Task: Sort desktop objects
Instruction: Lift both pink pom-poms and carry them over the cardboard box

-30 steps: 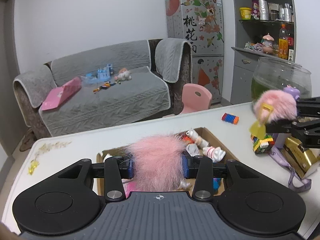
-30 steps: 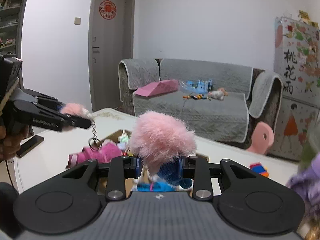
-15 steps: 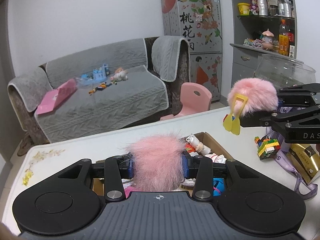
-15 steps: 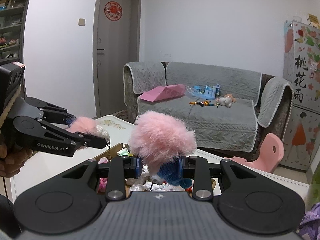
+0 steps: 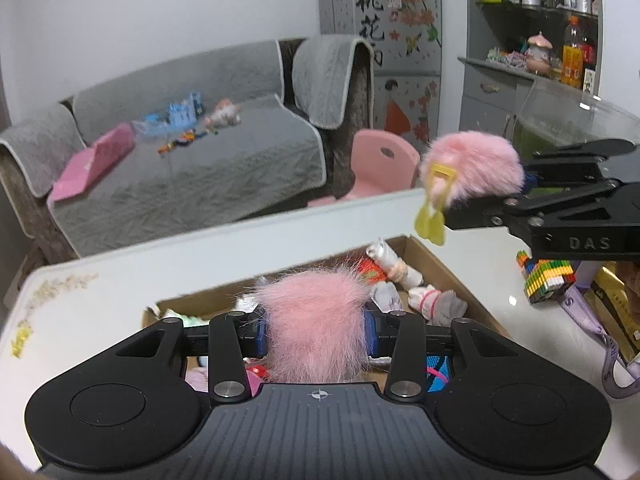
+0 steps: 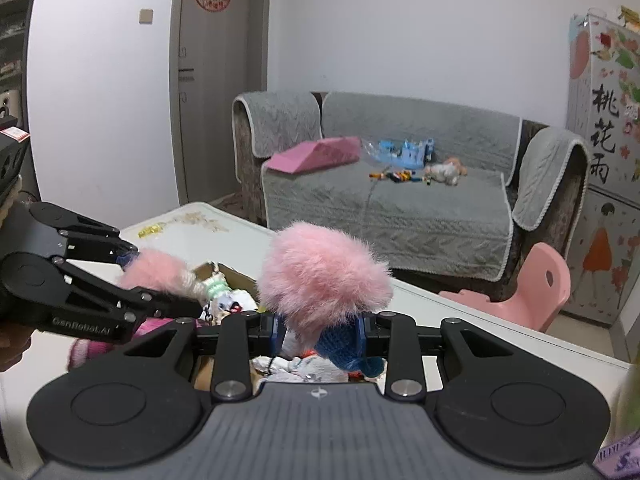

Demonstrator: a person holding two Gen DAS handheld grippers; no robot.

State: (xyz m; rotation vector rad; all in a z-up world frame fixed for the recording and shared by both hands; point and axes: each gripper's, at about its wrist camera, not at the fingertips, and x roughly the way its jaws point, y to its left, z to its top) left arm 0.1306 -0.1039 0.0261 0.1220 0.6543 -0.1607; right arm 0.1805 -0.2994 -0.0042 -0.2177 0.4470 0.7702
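My left gripper (image 5: 316,326) is shut on a pink fluffy pom-pom (image 5: 316,312), held over an open cardboard box (image 5: 440,264) holding several small toys. My right gripper (image 6: 320,330) is shut on a second pink pom-pom keychain (image 6: 324,276) with a blue knitted part (image 6: 344,346) below it. In the left wrist view the right gripper (image 5: 516,184) holds that pom-pom (image 5: 472,168), with a yellow tag (image 5: 430,216), above the box's right side. In the right wrist view the left gripper (image 6: 168,280) holds its pom-pom (image 6: 156,270) over the box's left part.
On the white table (image 5: 100,312) right of the box lie a multicoloured block cube (image 5: 548,280), a purple lanyard (image 5: 592,328) and a gold packet (image 5: 620,304). A glass fishbowl (image 5: 576,120) stands at the back right. A sofa (image 5: 180,160) and pink chair (image 5: 380,168) are behind.
Both grippers have risen and come closer together above the box, each still holding its pom-pom. The right gripper's pom-pom has moved left toward the box.
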